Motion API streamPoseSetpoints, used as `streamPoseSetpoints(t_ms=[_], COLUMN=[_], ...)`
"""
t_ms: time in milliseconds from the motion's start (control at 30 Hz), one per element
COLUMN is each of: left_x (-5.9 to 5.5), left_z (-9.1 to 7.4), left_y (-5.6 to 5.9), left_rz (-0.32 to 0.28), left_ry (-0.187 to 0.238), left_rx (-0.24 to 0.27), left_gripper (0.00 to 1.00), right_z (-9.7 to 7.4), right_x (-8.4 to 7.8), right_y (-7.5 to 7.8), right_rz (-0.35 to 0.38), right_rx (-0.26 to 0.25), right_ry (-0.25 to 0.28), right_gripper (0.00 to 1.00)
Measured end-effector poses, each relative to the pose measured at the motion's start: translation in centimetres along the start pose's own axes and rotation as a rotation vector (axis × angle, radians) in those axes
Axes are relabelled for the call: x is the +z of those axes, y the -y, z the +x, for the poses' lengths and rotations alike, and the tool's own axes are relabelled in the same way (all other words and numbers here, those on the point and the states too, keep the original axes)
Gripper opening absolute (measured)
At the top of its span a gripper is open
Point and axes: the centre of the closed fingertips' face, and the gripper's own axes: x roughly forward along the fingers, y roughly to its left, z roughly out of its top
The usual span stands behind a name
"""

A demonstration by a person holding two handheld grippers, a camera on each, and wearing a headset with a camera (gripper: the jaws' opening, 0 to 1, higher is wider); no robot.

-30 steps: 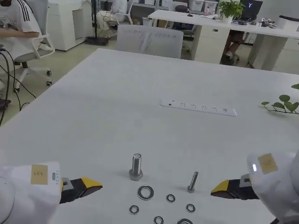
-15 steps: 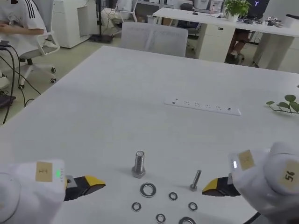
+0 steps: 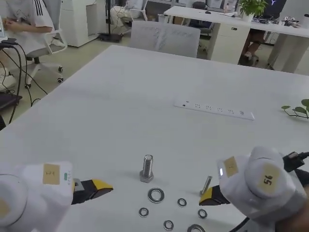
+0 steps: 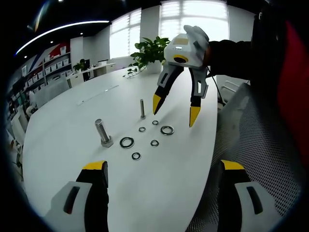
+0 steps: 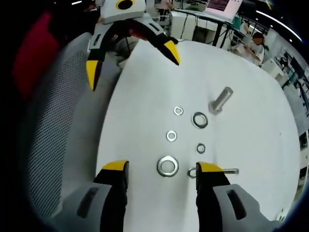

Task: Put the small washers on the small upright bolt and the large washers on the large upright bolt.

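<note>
White tabletop stretches ahead of me, with a power strip lying farther back. Near me the large bolt stands upright on its head, and the small bolt stands to its right, both bare. One large washer lies flat just in front of the large bolt. The other one lies on the table in line with the gap between my right gripper's jaws. Four small washers are scattered between and around them. My right gripper hangs over the washers beside the small bolt, jaws spread wide and holding nothing. My left gripper sits well to the left of the large bolt, also wide open and holding nothing.
</note>
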Motion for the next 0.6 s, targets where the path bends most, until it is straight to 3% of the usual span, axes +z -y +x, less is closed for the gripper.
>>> streamPoseSetpoints(t_ms=[600], left_x=[0.0], left_z=[0.0], left_y=[-0.2], left_rz=[-0.014], left_ry=[0.014], left_rx=[0.014], left_gripper=[0.95], right_z=[1.8], right_x=[-0.9], right_y=[0.2], right_rz=[-0.038], right_rx=[0.063], right_ry=[-0.092], right_gripper=[0.5])
